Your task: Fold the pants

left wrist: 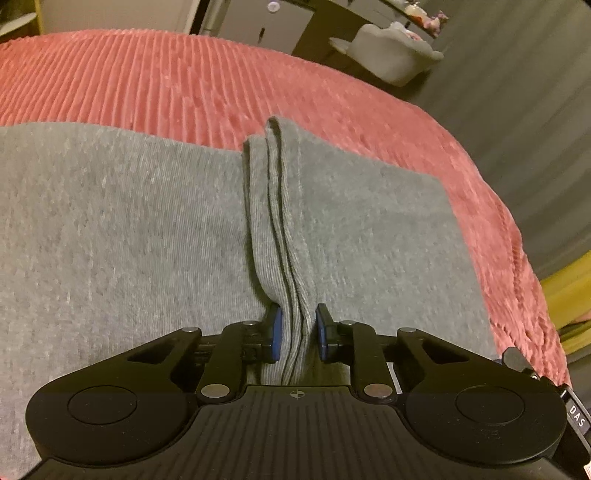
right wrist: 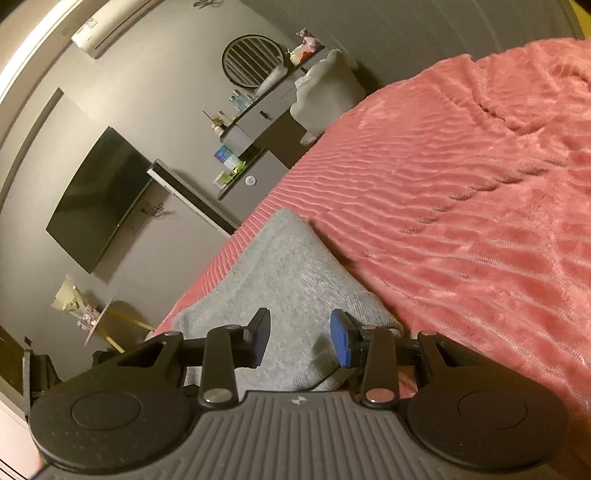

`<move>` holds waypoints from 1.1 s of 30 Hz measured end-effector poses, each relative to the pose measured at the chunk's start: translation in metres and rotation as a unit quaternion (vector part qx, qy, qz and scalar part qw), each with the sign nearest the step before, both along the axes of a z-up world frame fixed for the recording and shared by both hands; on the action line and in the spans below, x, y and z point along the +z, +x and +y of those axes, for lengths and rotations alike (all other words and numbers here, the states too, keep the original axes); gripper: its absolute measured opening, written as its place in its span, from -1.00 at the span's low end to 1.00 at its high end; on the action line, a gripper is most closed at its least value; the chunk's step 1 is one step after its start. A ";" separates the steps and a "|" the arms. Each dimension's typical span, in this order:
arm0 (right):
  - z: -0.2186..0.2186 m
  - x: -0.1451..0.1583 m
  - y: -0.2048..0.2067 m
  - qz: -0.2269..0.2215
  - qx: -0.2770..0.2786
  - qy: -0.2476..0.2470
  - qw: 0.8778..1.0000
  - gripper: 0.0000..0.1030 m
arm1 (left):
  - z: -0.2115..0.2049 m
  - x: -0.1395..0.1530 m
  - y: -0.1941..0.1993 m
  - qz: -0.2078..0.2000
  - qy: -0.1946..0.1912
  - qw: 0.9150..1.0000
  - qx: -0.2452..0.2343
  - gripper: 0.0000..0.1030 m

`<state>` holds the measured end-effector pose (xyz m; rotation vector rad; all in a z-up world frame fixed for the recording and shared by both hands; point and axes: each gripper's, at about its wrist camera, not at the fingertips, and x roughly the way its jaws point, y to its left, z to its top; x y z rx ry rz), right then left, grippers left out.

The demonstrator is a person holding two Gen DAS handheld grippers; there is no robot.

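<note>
Grey knit pants [left wrist: 129,229] lie spread on a pink ribbed bedspread [left wrist: 184,81]. In the left wrist view a raised ridge of doubled cloth [left wrist: 275,206] runs from the far edge down into my left gripper [left wrist: 298,332]. Its blue pads [left wrist: 276,330] press on that ridge from both sides. In the right wrist view another part of the pants [right wrist: 291,266] reaches away from my right gripper [right wrist: 301,341] toward the bed's edge. Bunched grey cloth fills the gap between its fingers [right wrist: 341,343], and the jaws are closed on it. The cloth's right edge casts a shadow on the bedspread [right wrist: 461,203].
The bed's edge drops to a grey floor on the right of the left wrist view. Beyond it stand a white pouf [left wrist: 391,55] and a dark cabinet [left wrist: 266,29]. The right wrist view shows a wall-mounted television [right wrist: 99,199], shelves of small items [right wrist: 255,110] and a small round table [right wrist: 99,321].
</note>
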<state>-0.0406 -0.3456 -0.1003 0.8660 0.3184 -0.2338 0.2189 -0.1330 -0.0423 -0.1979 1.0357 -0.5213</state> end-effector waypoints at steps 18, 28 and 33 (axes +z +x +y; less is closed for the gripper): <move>-0.002 0.001 -0.003 0.006 -0.013 -0.016 1.000 -0.30 | 0.033 0.014 -0.010 -0.028 -0.016 0.999 0.023 -0.61; -0.002 -0.003 0.002 0.031 -0.009 -0.014 0.999 -0.24 | 0.048 0.039 -0.046 -0.150 0.048 0.986 0.055 -0.61; 0.001 -0.005 0.009 0.047 0.007 -0.016 0.999 -0.05 | 0.045 0.019 -0.041 -0.142 0.098 0.984 0.041 -0.37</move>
